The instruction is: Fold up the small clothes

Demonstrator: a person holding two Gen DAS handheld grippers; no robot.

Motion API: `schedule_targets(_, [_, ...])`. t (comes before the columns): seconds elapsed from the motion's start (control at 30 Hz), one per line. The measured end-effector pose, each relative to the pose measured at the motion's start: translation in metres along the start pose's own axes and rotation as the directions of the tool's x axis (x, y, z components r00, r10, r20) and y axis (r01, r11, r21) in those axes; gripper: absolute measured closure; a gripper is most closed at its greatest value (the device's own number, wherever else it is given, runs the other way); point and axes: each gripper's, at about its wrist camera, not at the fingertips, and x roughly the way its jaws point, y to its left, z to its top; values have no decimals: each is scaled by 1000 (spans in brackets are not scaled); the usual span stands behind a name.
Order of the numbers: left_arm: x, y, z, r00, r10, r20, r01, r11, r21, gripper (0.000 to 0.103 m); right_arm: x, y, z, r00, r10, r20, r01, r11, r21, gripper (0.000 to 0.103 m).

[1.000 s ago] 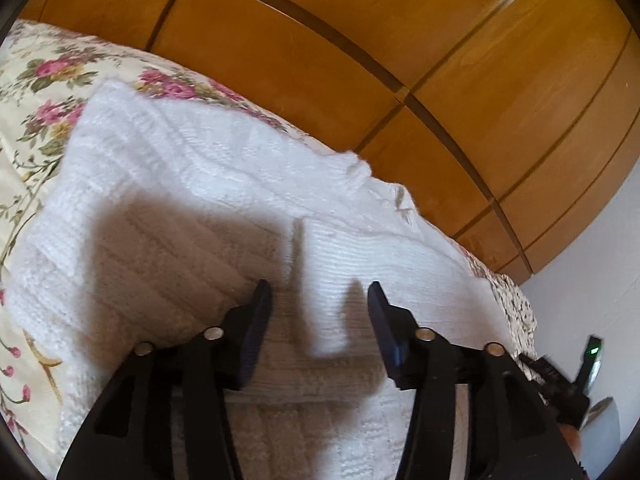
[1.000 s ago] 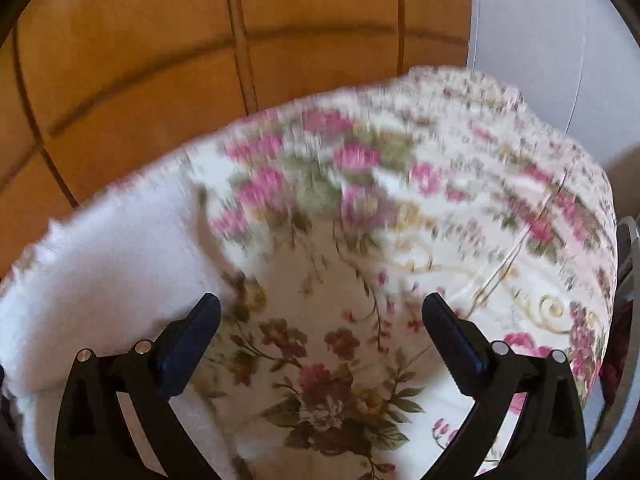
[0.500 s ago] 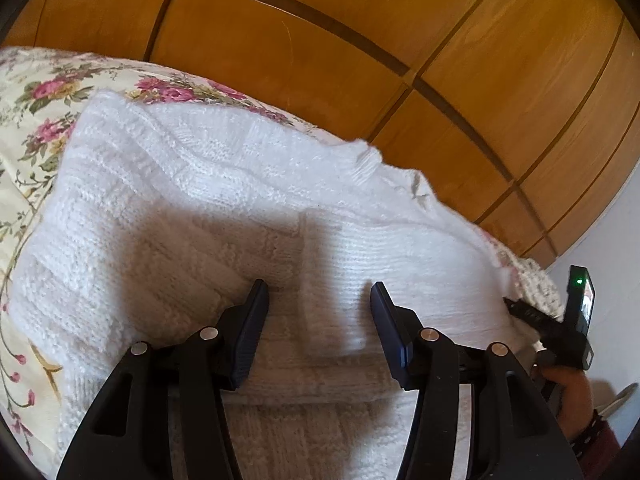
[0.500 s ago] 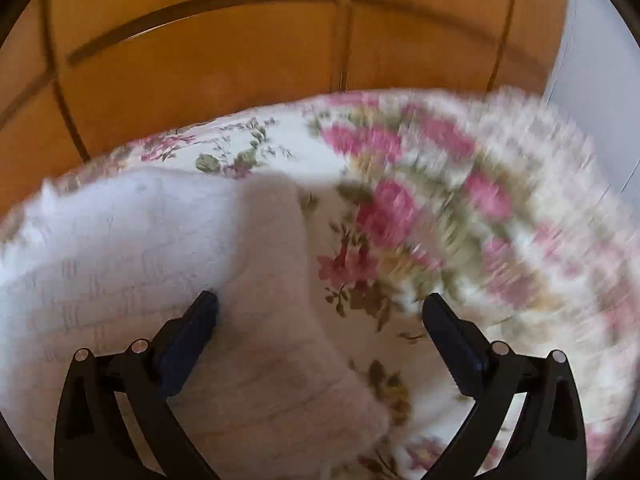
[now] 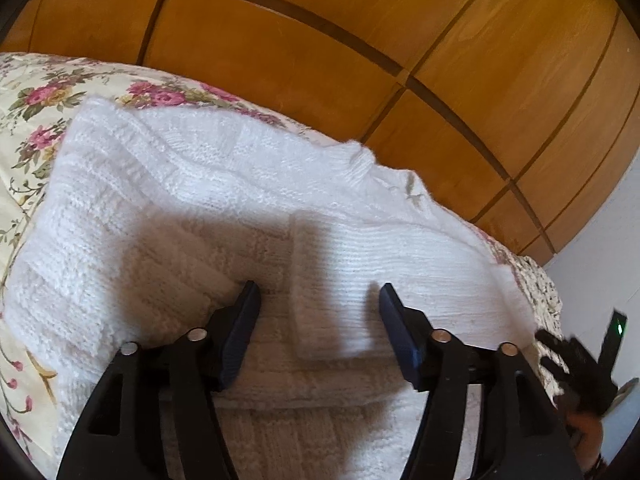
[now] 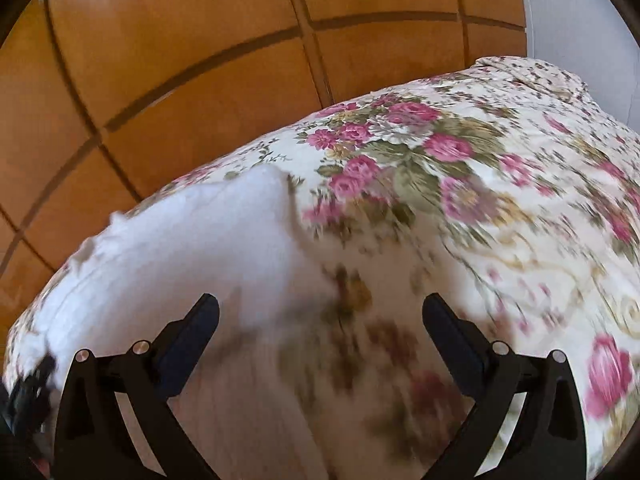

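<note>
A white knit sweater (image 5: 180, 184) lies flat on the floral bedspread (image 5: 36, 92). One sleeve (image 5: 380, 248) is folded across its body. The sleeve's cuff (image 5: 320, 320) lies between the fingers of my left gripper (image 5: 318, 292), whose jaws are opening and whose pads stand clear of the knit. My right gripper (image 6: 320, 304) is wide open above the bedspread (image 6: 460, 200), just right of the sweater's edge (image 6: 180, 240), with nothing between its fingers. That view is blurred. The right gripper (image 5: 576, 364) also shows at the left wrist view's right edge, beside the sweater's side.
Wooden wardrobe doors (image 5: 320, 40) stand right behind the bed's far edge. A white wall (image 5: 600, 260) closes the right side. Bare bedspread stretches to the right of the sweater, up to a pillow end (image 6: 532, 72).
My left gripper's jaws have spread wider around the sleeve cuff. The right gripper swung in over the sweater's edge and has shifted back right, over the bedspread.
</note>
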Motion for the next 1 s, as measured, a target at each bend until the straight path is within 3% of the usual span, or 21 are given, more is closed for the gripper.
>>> schedule_targets(0.13, [-12,-8,-4,1000,30,-9,-30,999,19,30,-28,-15,-28,994,102,-28,-101,994,39,7])
schedule_targets(0.2, [-29,-11,-12,1000,20,-2,-20,1000,18,25,-35,-24,-37,985,167,-48,-164,985,58,21])
schedule_targets(0.33, [-66,-6,-30,1000,-5,-2,5,1000,10,24,-54,-37,-55,955,289,-65,-285,956,74,36])
schedule_targets(0.47, [-101,6,-49,999,32,12,-33,999,34,24,-69,-44,-71,919,384,-94,-380,923,56,49])
schedule_targets(0.6, [-137,24,-67,996,72,53,-75,996,49,24,-81,-47,-87,889,440,-123,-441,897,26,51])
schedule_targets(0.8, [-178,58,-91,995,91,46,-93,995,41,21,-96,-51,-113,859,485,-161,-491,871,6,52])
schedule_targets(0.87, [-185,68,-97,996,85,37,-85,996,5,21,-100,-51,-120,847,501,-174,-509,861,-1,52])
schedule_targets(1.0, [-201,80,-114,1000,2,18,-2,999,-42,21,-107,-54,-133,820,538,-195,-549,836,-3,51])
